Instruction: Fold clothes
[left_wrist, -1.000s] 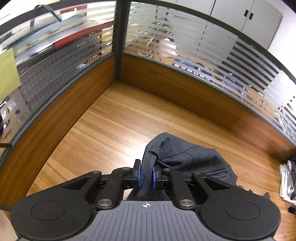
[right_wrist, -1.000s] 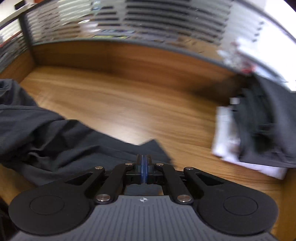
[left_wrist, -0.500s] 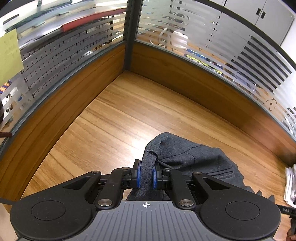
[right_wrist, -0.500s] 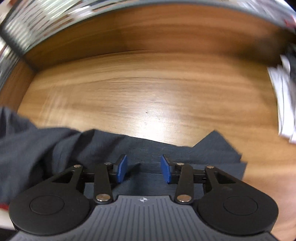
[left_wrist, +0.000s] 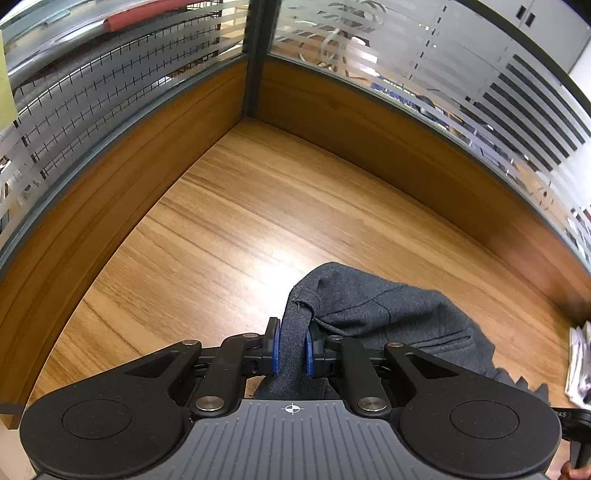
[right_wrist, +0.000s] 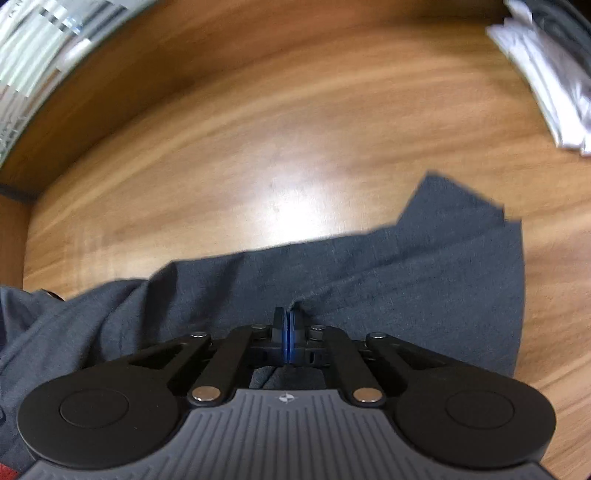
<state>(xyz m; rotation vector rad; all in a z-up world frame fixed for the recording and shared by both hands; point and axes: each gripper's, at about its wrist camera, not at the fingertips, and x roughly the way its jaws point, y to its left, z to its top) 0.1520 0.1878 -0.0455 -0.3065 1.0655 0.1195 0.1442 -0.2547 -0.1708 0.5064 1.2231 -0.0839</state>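
Garment (left_wrist: 388, 310): dark grey knit, looks like a tee or light sweat top, lying rumpled on the wooden bench (left_wrist: 229, 236), spread between the two claws. In the right wrist view the same garment (right_wrist: 369, 273) runs flat and layered toward the right, bunched toward the left.

Left claw (left_wrist: 291, 350): clenched on a thick hemmed edge of the garment, a band of cloth standing up between the blue pads (left_wrist: 274, 350) with a stitched corner flopping over just beyond. Right claw (right_wrist: 287, 339): pads pressed together. Cloth wrinkles up right at the tips, so probably nipping a thin fold of the garment, but blur makes it hard to confirm how much is caught.

Handling, judged: soft, limp, light. It will drape and sag from any single point and won't hold a crease by itself. Matte knit, so not slippery against the pads, though a thin single layer can slide out under a pull. Not fragile. Stretchy, so a hard tug would skew the shape.

Where to hold: seams, hems and corners, as the left claw does. Doubled stitched cloth gives more bite than a mid-panel pinch. Two grips well apart along one edge keep that edge taut enough to carry over.

Folded stack (right_wrist: 546, 70) of white and dark cloth sits at the bench's far right, well apart from the garment. Fold stage unclear: the garment is part layered, part bunched.
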